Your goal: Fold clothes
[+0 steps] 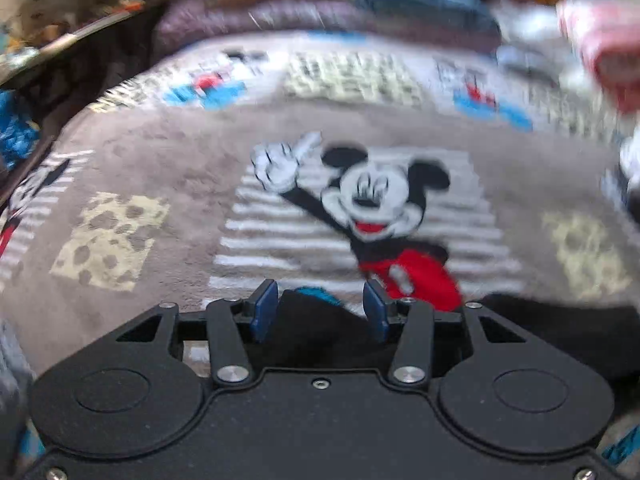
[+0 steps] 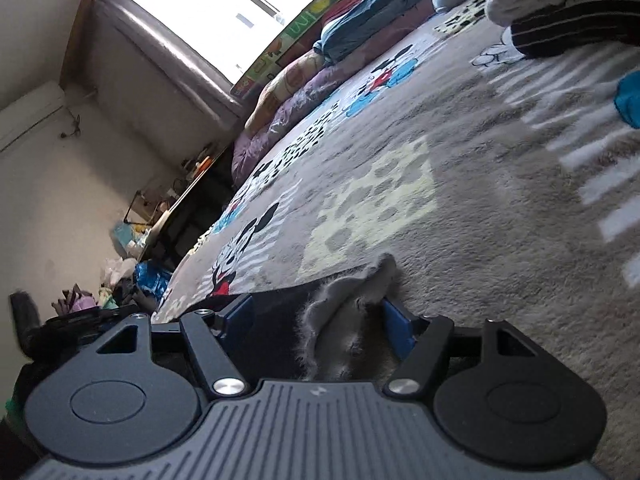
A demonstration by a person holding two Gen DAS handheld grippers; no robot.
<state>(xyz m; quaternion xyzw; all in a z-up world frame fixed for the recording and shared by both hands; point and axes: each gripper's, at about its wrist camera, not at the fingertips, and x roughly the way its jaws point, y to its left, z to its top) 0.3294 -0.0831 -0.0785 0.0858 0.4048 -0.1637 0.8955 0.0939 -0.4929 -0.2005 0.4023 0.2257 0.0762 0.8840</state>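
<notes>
A black garment (image 1: pixel 320 332) lies on a grey Mickey Mouse blanket (image 1: pixel 160 168) on a bed. In the left wrist view, my left gripper (image 1: pixel 321 310) has its blue pads (image 1: pixel 264 306) on either side of the black cloth, with a wide gap between them; the view is blurred. In the right wrist view, my right gripper (image 2: pixel 320 320) is tilted, its blue pads (image 2: pixel 396 324) apart, with black cloth (image 2: pixel 272 328) and a fuzzy grey fold (image 2: pixel 352 296) between them. A blue patch of the garment (image 1: pixel 316 294) shows past the left fingers.
Folded quilts and pillows (image 2: pixel 320 64) line the far edge of the bed under a window (image 2: pixel 208 12). A pile of striped and white clothes (image 2: pixel 560 4) sits at the right. A cluttered desk (image 2: pixel 176 208) and floor items stand left of the bed.
</notes>
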